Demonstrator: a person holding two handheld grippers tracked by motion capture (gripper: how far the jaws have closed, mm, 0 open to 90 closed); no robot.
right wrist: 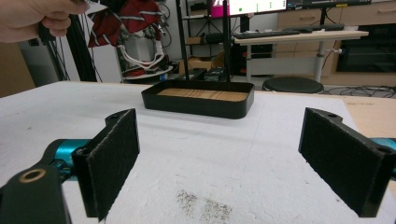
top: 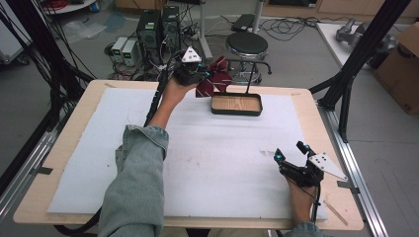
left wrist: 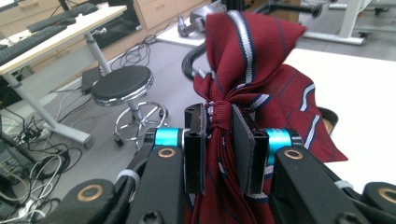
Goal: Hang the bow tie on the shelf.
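A dark red necktie [top: 215, 78] with white and navy stripes hangs bunched in the air near the table's far edge. My left gripper [top: 203, 75] is shut on it, the cloth pinched between the pads [left wrist: 195, 149] in the left gripper view, where the tie [left wrist: 261, 60] fans out above the jaws. Just right of it stands a black tray [top: 236, 111] with a wooden floor and a thin black stand [top: 253, 74] rising from its back. My right gripper [top: 290, 152] rests near the table's front right, jaws wide open and empty, facing the tray [right wrist: 196, 106].
A white foam sheet [top: 212, 163] covers the wooden table [top: 74, 123]. A black stool [top: 246, 45] and computer boxes [top: 157, 27] stand on the floor beyond the far edge. A cardboard box [top: 402, 64] sits at the right. A dark stain [right wrist: 201, 203] marks the sheet.
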